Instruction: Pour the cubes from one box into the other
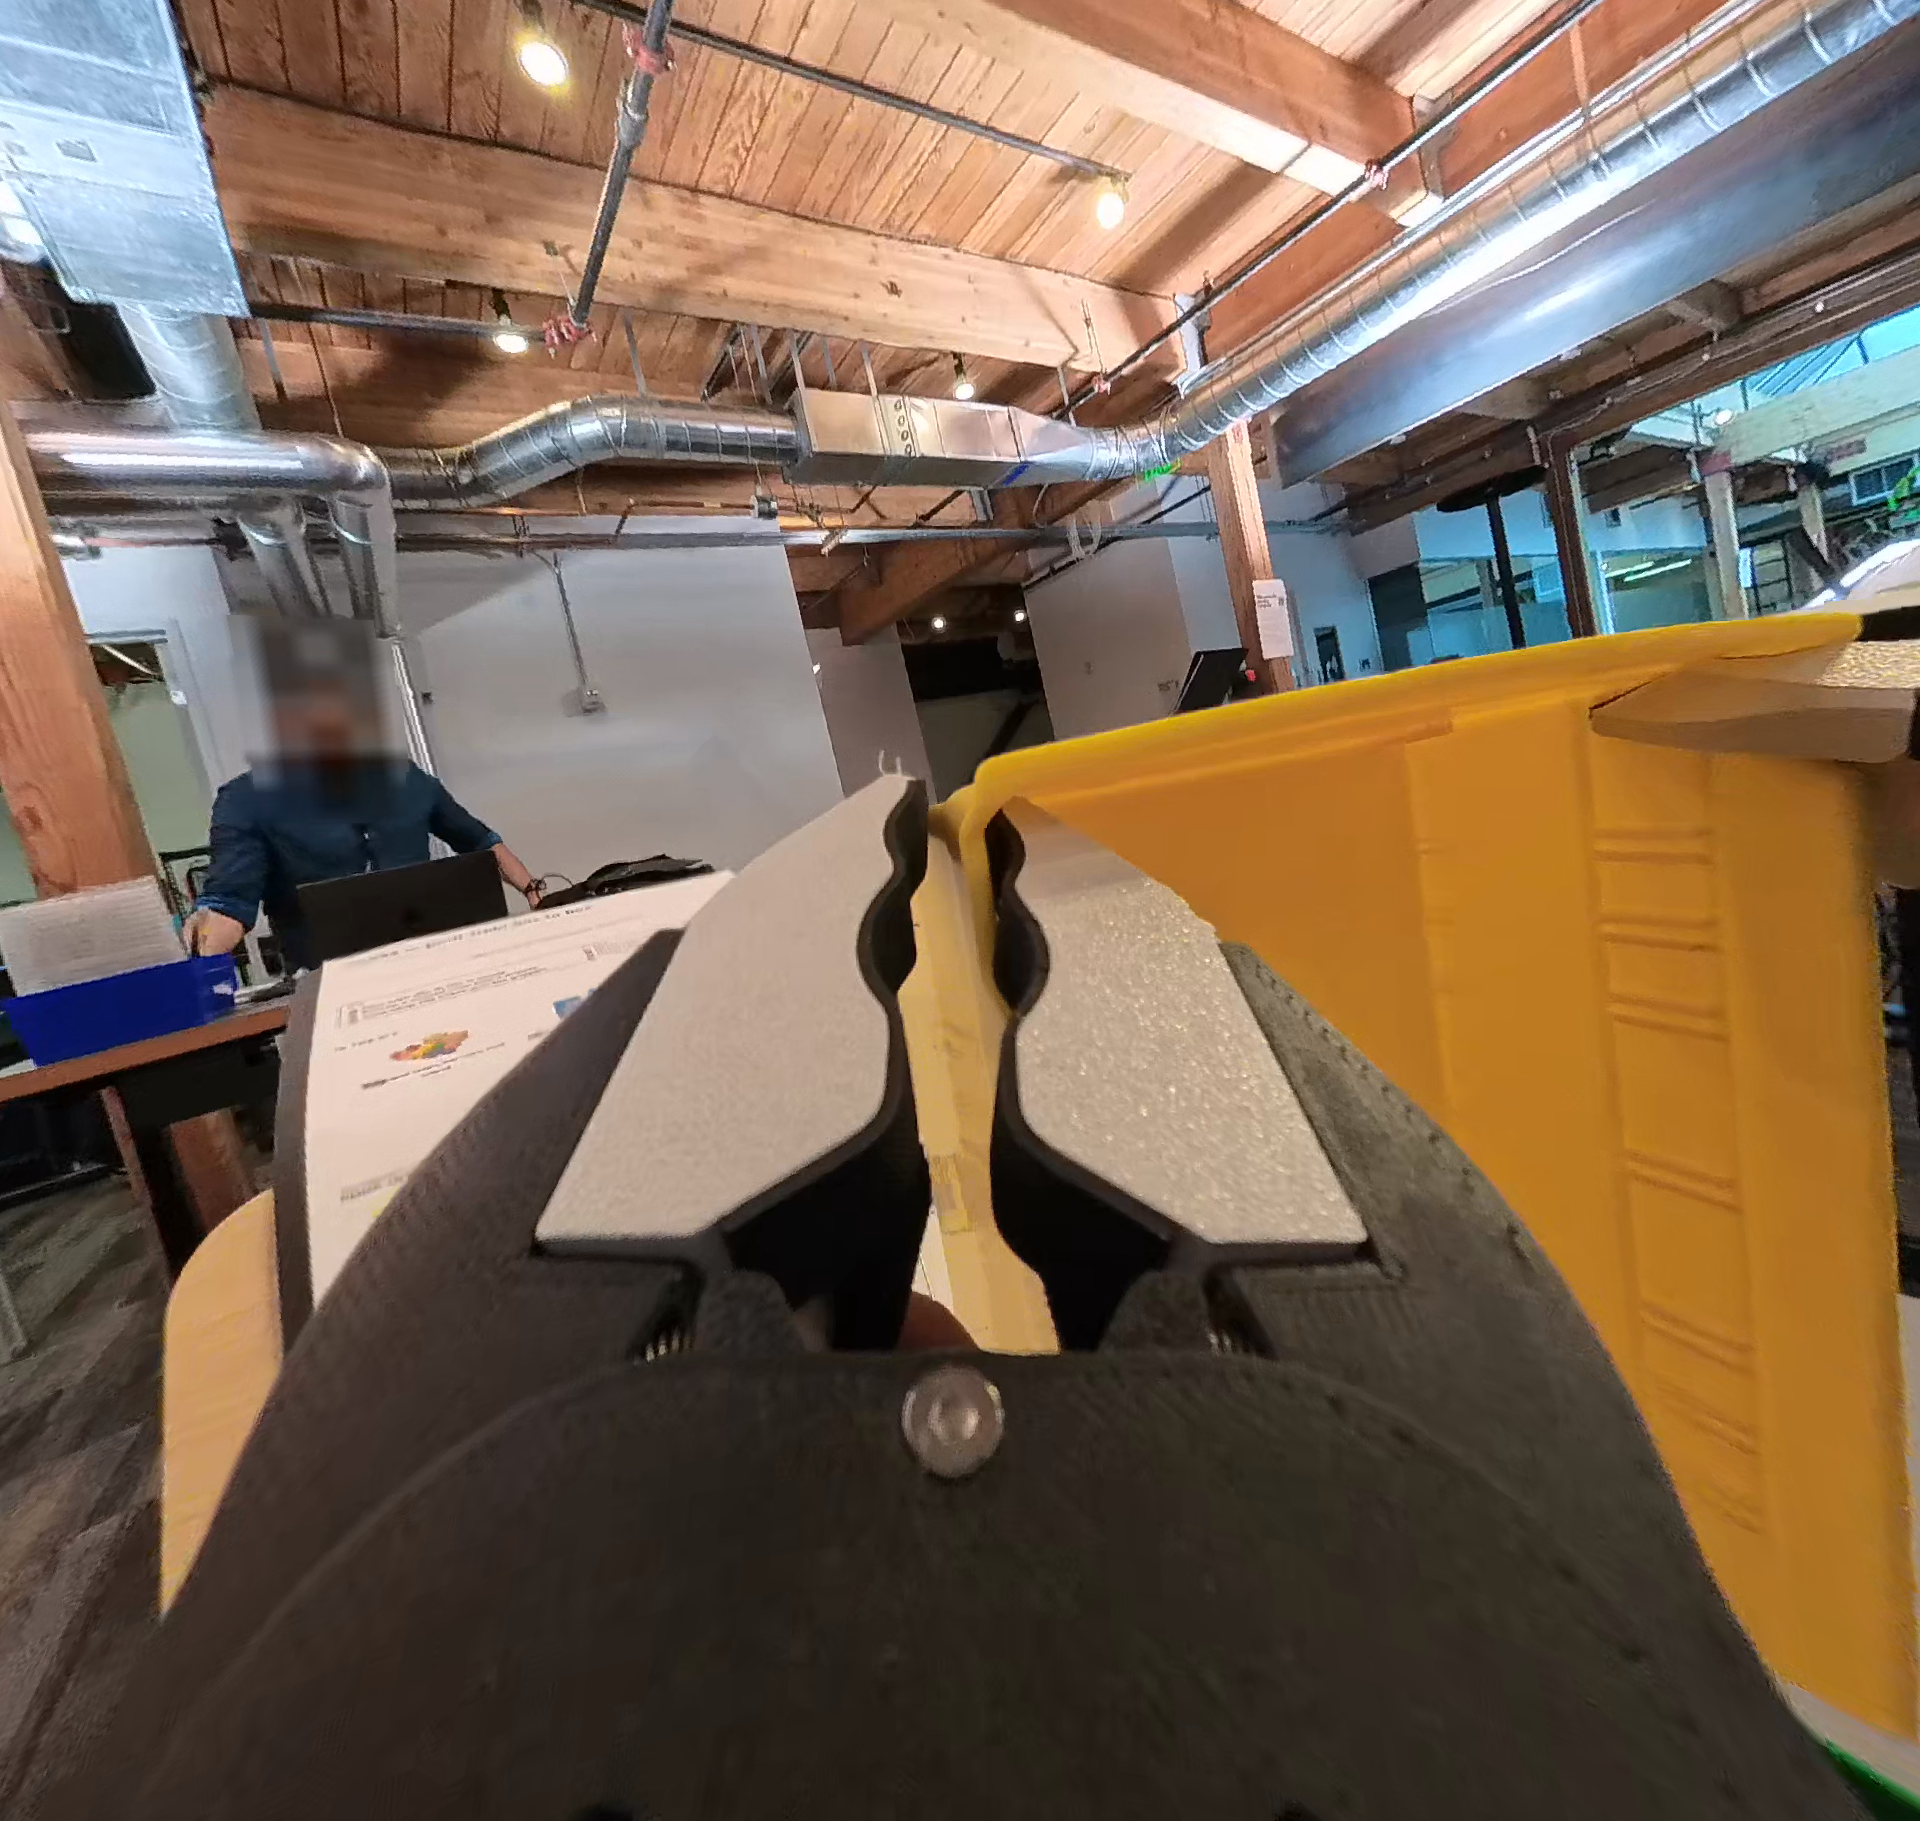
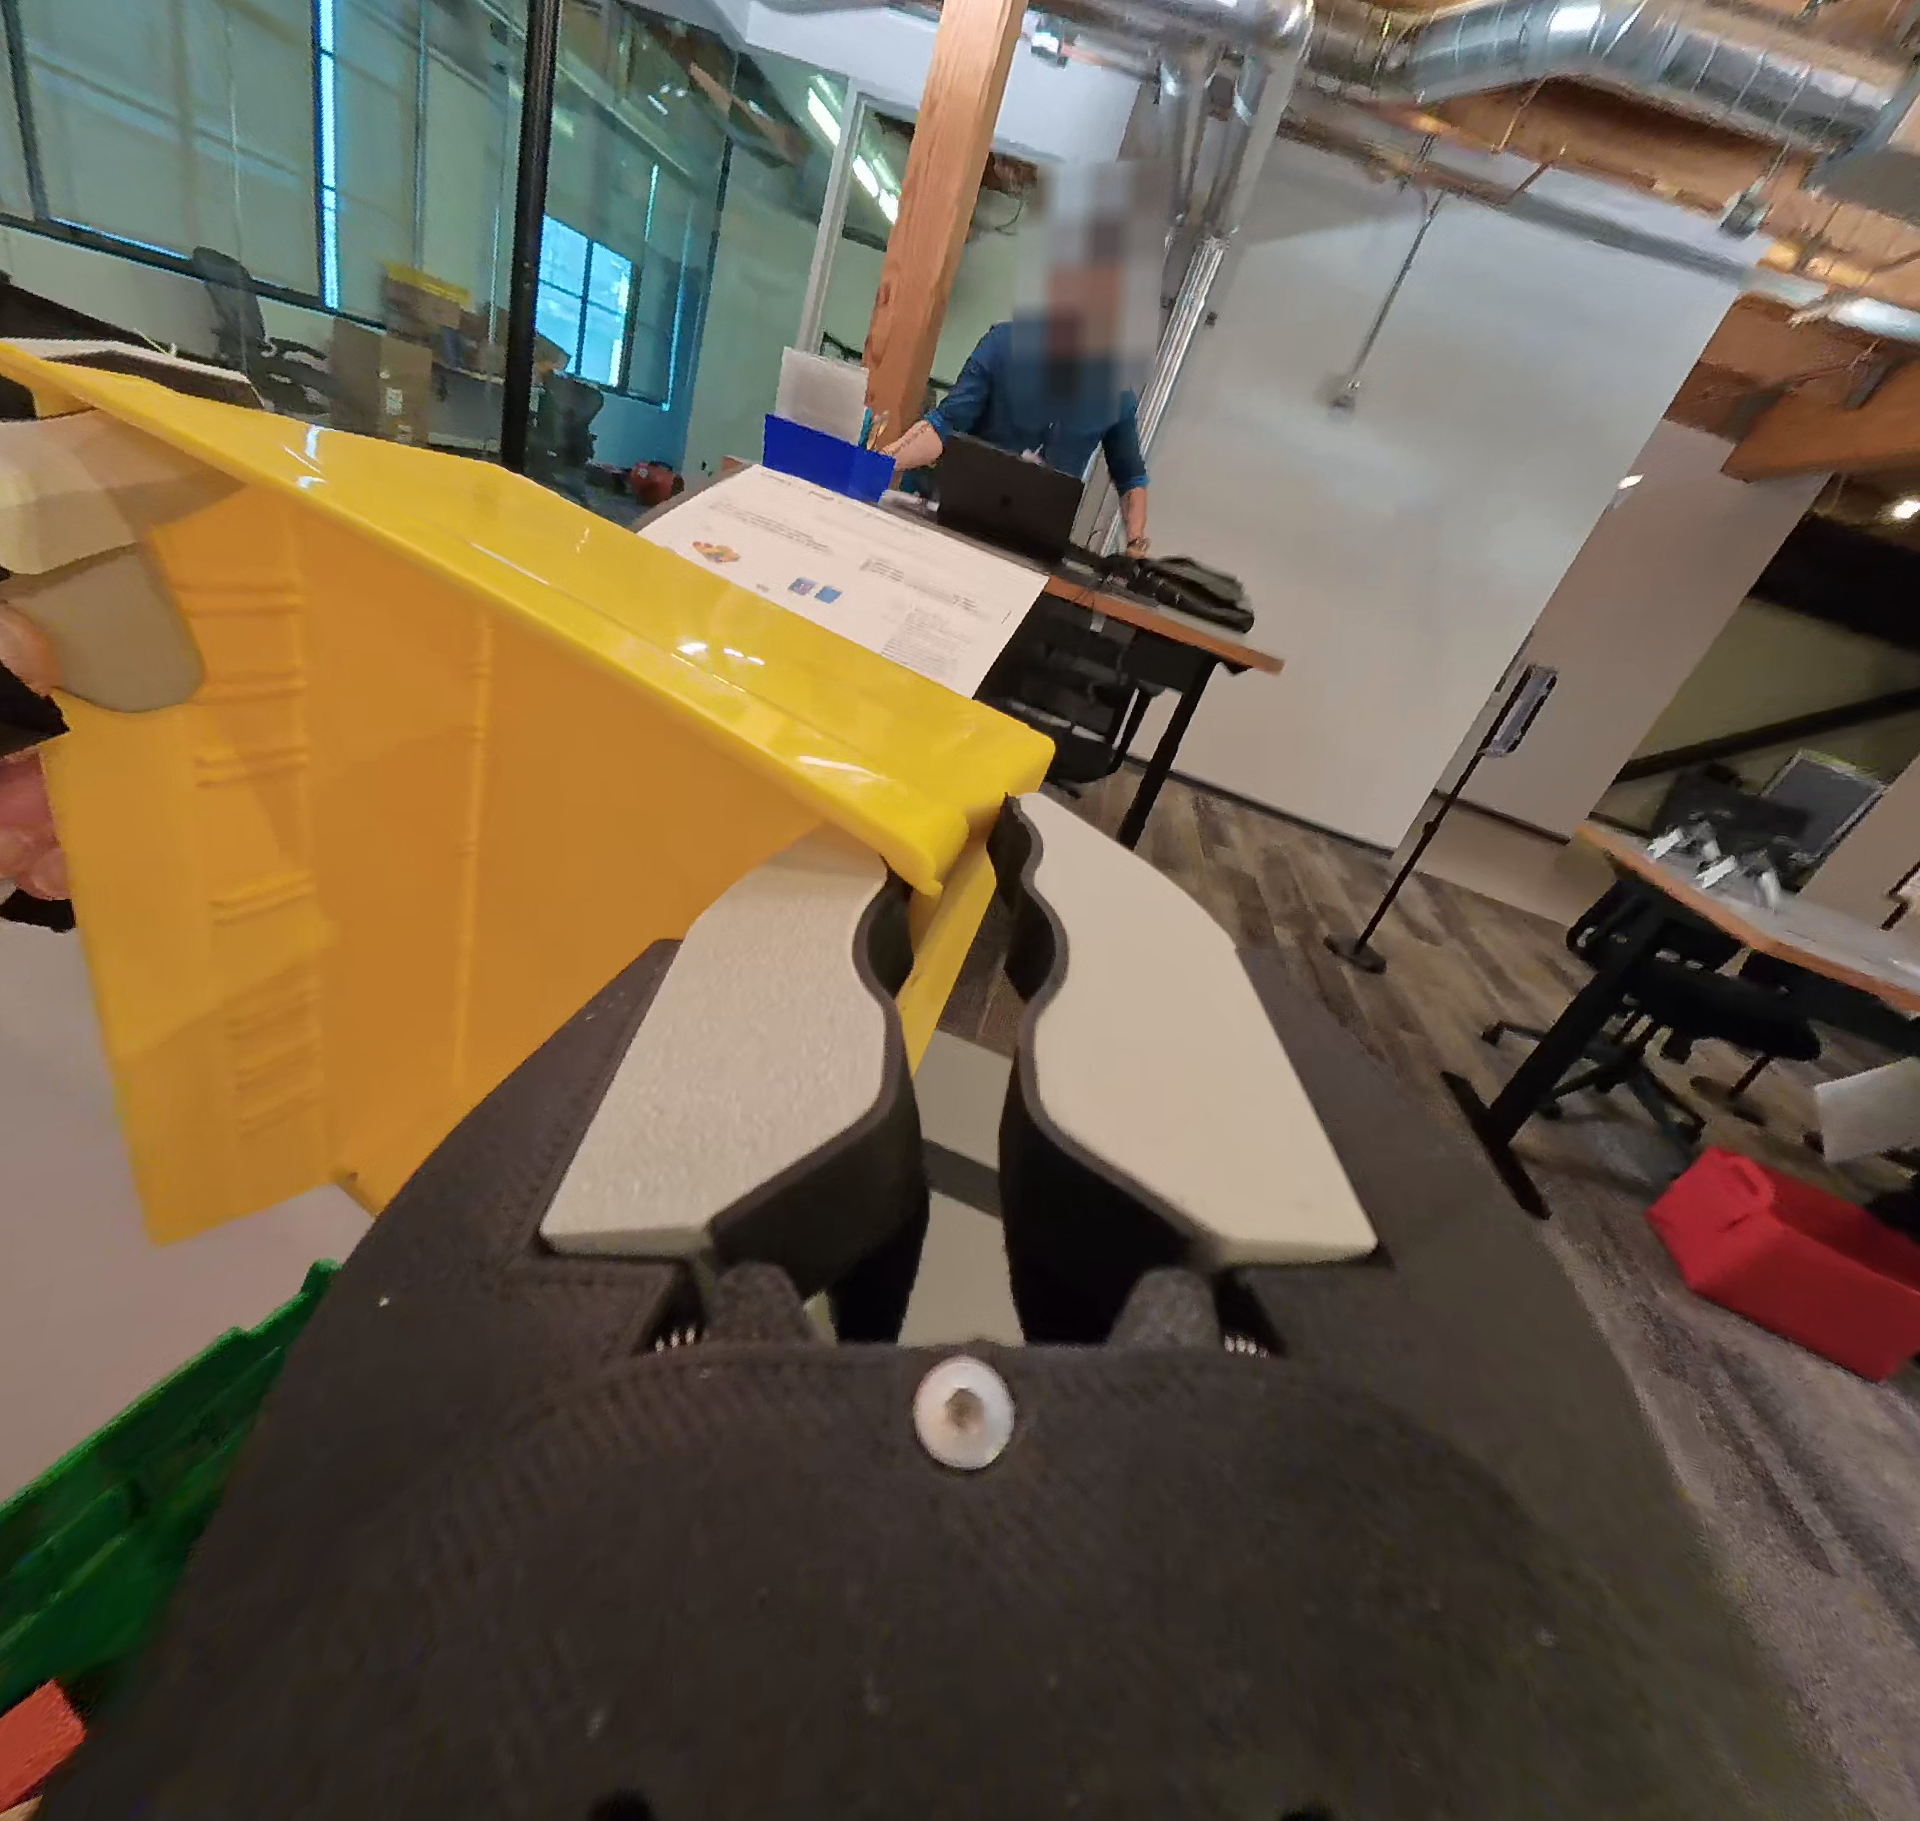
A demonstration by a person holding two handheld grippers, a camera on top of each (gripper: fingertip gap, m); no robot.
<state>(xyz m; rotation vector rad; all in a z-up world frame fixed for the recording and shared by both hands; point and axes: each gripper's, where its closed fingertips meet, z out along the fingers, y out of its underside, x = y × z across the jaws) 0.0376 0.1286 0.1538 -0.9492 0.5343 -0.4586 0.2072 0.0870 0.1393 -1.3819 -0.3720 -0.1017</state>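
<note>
Both grippers hold a yellow box (image 1: 1538, 992) lifted and tipped, its outer wall facing the cameras. My left gripper (image 1: 956, 826) is shut on the box's left side wall at the rim. My right gripper (image 2: 966, 857) is shut on the opposite side wall of the same yellow box (image 2: 416, 836). The other gripper's grey fingers (image 1: 1766, 722) show at the box's far corner. A green box (image 2: 114, 1501) sits below, at the lower left of the right wrist view, with an orange cube (image 2: 36, 1740) beside its edge. The yellow box's inside is hidden.
A printed sheet (image 1: 447, 1023) lies on the light wooden table (image 1: 213, 1376). A person stands behind a laptop (image 2: 1008, 504) and a blue bin (image 2: 826, 457) at a far desk. A red bin (image 2: 1797, 1262) lies on the floor at right.
</note>
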